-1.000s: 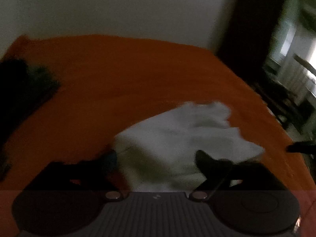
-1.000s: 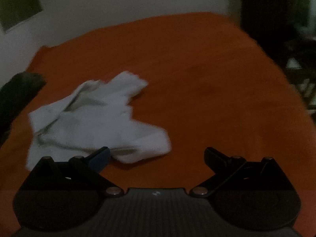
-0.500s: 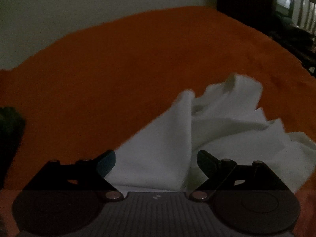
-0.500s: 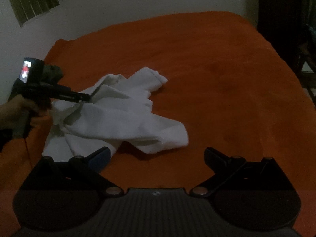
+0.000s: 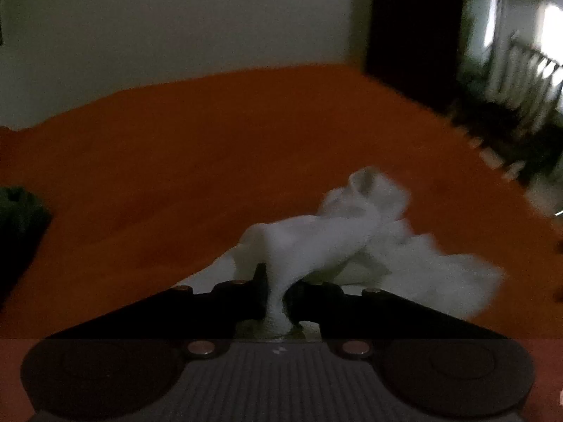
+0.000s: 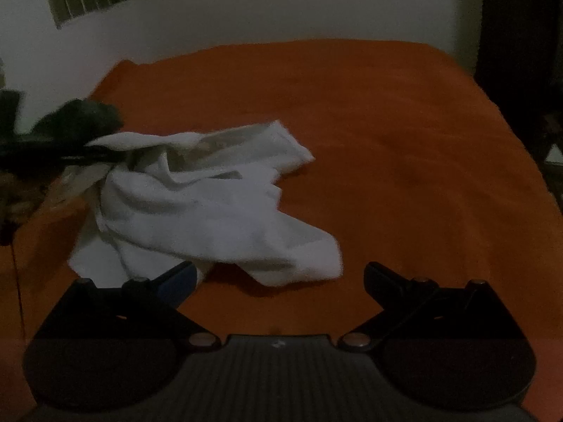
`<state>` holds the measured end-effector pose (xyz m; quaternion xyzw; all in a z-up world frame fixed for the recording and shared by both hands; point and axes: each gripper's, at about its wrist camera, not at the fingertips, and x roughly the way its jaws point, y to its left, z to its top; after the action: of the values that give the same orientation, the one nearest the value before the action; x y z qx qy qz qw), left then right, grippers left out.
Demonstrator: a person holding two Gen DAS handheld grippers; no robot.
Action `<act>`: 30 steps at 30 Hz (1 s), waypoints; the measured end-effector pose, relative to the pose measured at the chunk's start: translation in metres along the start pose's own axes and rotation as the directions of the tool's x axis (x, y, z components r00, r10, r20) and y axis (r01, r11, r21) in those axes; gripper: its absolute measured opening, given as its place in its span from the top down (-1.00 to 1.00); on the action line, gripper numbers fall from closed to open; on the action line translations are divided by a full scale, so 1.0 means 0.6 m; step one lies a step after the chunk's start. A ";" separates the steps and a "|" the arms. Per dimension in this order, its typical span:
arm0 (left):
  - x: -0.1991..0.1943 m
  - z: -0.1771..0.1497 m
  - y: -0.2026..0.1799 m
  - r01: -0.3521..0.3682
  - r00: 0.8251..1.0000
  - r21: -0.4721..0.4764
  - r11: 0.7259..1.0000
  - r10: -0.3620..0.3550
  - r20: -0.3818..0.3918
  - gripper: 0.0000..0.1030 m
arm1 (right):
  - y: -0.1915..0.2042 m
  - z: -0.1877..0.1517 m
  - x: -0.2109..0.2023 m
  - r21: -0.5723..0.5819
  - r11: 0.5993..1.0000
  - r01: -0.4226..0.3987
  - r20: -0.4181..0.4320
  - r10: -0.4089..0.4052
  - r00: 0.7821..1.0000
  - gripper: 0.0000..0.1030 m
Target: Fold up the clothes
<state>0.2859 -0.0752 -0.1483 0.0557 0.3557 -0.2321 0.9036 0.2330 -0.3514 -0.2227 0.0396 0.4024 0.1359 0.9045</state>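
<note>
A crumpled white garment (image 6: 211, 207) lies on the orange bedspread (image 6: 387, 140). My left gripper (image 5: 277, 292) is shut on an edge of the white garment (image 5: 316, 242), and a pinch of cloth bunches between its black fingers. Seen from the right wrist, the left gripper (image 6: 102, 151) grips the garment's far left edge and lifts it slightly. My right gripper (image 6: 278, 281) stands open just in front of the garment's near edge, with only bedspread between its fingers.
A dark garment (image 5: 17, 225) lies at the bed's left side; in the right wrist view that dark garment (image 6: 84, 116) sits behind the left gripper. A white wall backs the bed. Dark furniture (image 5: 415, 35) and a railing (image 5: 524, 70) stand beyond the right edge.
The left gripper went from open around the garment's edge to shut on it, and the cloth now rises in a bunched ridge. The right gripper stayed open, shifting only slightly.
</note>
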 end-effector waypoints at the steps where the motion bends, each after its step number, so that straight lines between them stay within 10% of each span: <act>1: -0.030 -0.004 0.004 0.037 0.999 -0.008 0.999 -0.037 0.009 0.89 | 0.001 0.002 0.001 0.002 1.000 -0.015 0.004 0.015 1.000 -1.00; 6: -0.142 -0.084 0.045 0.101 0.995 -0.119 0.988 -0.100 0.007 0.89 | 0.010 0.017 0.020 0.009 0.997 -0.072 0.020 0.072 0.997 -1.00; 13: -0.140 -0.151 0.073 0.131 0.991 -0.140 0.981 -0.131 0.010 0.89 | 0.037 0.024 0.073 -0.090 0.984 -0.151 -0.022 0.150 0.988 -1.00; 17: -0.128 -0.142 0.082 0.145 0.989 -0.165 0.976 -0.141 0.035 0.89 | 0.063 0.033 0.093 -0.262 0.963 -0.059 0.041 0.072 0.997 -1.00; 30: -0.145 -0.136 0.098 0.136 0.989 -0.186 0.973 -0.124 0.079 0.89 | 0.100 0.079 0.232 -0.758 0.634 0.153 0.201 0.004 0.980 -0.95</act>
<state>0.2070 0.0314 -0.1541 -0.0624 0.3488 -0.2573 0.8990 0.3444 -0.2536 -0.2798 -0.3539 0.2223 0.2525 0.8727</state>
